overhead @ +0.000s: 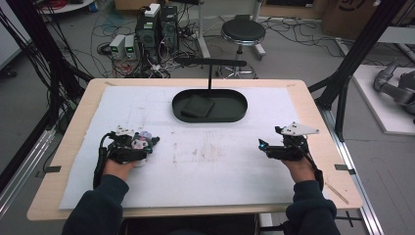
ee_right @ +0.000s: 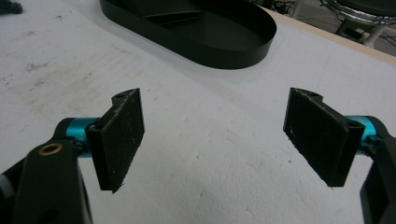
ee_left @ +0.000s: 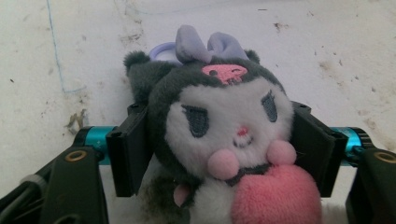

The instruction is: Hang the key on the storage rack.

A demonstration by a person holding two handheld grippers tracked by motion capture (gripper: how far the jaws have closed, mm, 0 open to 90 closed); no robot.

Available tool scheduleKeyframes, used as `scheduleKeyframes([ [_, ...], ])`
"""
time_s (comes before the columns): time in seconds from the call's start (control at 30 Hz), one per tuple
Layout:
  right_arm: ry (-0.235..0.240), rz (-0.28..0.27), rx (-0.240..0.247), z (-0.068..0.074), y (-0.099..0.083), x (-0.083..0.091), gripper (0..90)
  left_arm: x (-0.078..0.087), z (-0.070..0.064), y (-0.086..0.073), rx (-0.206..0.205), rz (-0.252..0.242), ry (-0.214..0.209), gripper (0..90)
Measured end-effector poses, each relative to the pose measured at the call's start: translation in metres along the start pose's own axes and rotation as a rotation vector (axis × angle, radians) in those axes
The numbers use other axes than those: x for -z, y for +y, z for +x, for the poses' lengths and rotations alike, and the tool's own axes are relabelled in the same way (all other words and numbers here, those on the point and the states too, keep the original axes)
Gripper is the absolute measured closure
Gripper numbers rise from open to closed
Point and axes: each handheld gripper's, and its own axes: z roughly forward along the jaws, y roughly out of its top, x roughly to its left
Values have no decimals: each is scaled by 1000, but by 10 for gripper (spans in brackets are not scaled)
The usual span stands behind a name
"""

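At the left of the high view, the left gripper [overhead: 147, 142] clamps the soft, light plush doll [ee_left: 224, 135] by its squashy head, probably securely, while the right gripper [ee_right: 217, 135] waits with jaws spread.

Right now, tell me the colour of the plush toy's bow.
Lilac bow, clearest in the left gripper view.

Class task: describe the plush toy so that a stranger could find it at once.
Start at the white mat on the wooden table, then go to its left side. There the left tool grips a small plush toy: dark grey hood, white face, lilac bow, pink heart.
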Motion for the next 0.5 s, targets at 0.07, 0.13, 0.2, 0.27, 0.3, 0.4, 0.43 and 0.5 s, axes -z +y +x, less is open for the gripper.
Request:
scheduleKeyframes([
  [0.07, -2, -3, 1, -1, 0, 0, 207, 2, 2, 3, -10, -1, -12, 346],
  [0.13, -2, -3, 1, -1, 0, 0, 207, 5, 5, 7, -3, -29, -35, 361],
  [0.2, -2, -3, -3, -1, 0, 1, 207, 12, 7, 15, 3, -70, -70, 365],
  [0.27, -5, -3, -2, -2, 0, 0, 207, 21, 8, 27, -15, -111, -116, 365],
  [0.3, -5, -3, -2, -2, 0, 0, 207, 24, 8, 32, -19, -126, -130, 365],
  [0.4, -5, -4, -1, -2, 0, 0, 207, 34, 10, 54, -19, -201, -192, 364],
  [0.43, -5, -4, -2, -2, 0, 0, 207, 37, 10, 60, -11, -221, -203, 364],
  [0.5, -6, -9, -5, -3, 0, 1, 207, 40, 11, 70, -2, -251, -222, 364],
])
